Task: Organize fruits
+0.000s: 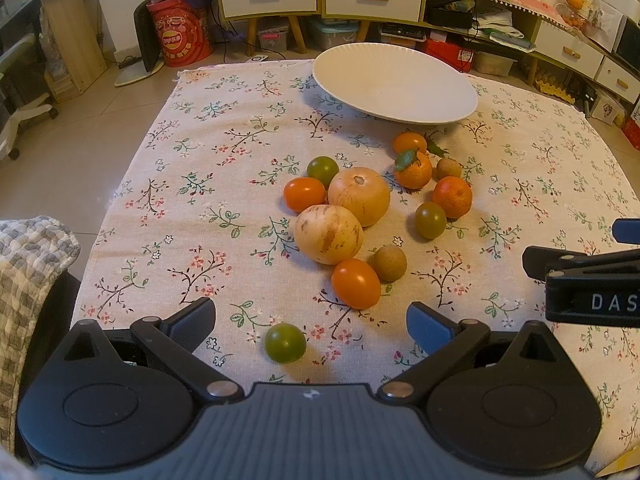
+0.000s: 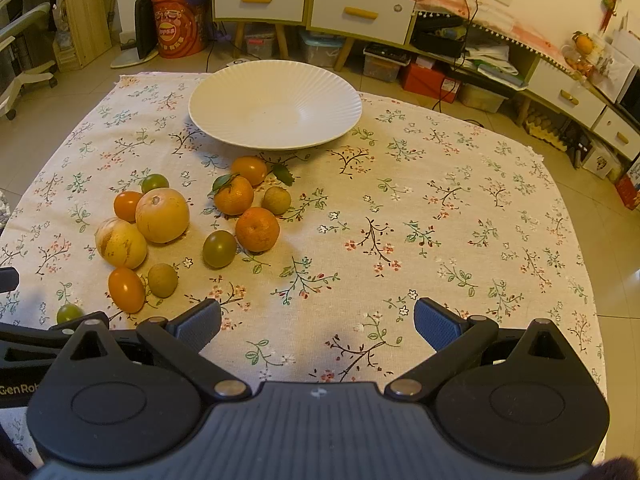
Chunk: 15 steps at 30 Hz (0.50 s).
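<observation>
Both grippers hover low over the surface (image 2: pixel 460 216), which is covered by a floral cloth. Left gripper (image 1: pixel 311 326): jaws spread wide, nothing between them; a small green fruit (image 1: pixel 285 343) lies on the cloth just ahead of the gap, not touching either pad. Right gripper (image 2: pixel 317 325): jaws spread wide, empty, only bare cloth in front of it. Fruit sits loose in a cluster on the cloth, none on the plate (image 2: pixel 224 92). The white ribbed plate stands at the far side of the surface, empty. Cluster, left wrist view: two large pale yellow fruits (image 1: pixel 329 234) touching each other at centre; orange tomatoes (image 1: pixel 355 283) at the near and left edges of that pair; a green one (image 1: pixel 323 170) behind; a brown longan (image 1: pixel 390 263) beside the near tomato. To the right, two tangerines (image 1: pixel 452 197), one with a leaf, plus a dark green tomato (image 1: pixel 430 220) and another longan (image 1: pixel 449 168). The right gripper's body enters the left wrist view at the right edge.
</observation>
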Available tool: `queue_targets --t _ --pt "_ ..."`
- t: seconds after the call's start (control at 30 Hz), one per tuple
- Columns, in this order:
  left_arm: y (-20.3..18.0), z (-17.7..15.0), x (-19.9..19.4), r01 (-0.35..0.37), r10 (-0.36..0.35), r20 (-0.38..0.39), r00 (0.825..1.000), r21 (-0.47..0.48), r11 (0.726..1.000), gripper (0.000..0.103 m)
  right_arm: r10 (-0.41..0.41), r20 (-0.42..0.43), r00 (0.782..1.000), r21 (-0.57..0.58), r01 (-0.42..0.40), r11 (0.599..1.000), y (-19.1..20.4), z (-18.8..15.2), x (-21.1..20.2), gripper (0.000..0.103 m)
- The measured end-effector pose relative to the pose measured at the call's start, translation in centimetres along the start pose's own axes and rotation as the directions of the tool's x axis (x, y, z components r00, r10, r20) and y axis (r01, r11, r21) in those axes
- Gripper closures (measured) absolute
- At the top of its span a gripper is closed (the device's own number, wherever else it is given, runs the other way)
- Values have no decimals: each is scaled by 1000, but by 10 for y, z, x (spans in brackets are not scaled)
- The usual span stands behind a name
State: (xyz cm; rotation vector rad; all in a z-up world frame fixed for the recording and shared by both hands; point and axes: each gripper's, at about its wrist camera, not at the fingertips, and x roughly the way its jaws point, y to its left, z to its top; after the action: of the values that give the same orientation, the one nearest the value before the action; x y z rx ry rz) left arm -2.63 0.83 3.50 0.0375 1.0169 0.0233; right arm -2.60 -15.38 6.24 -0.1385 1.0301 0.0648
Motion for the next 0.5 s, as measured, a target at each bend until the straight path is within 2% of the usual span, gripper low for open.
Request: queue_targets --t 0.5 --pt "-2 0 -2 1 -1 0 1000 3 1000 19 1 2 1000 0 -1 1000 -1 0 -1 0"
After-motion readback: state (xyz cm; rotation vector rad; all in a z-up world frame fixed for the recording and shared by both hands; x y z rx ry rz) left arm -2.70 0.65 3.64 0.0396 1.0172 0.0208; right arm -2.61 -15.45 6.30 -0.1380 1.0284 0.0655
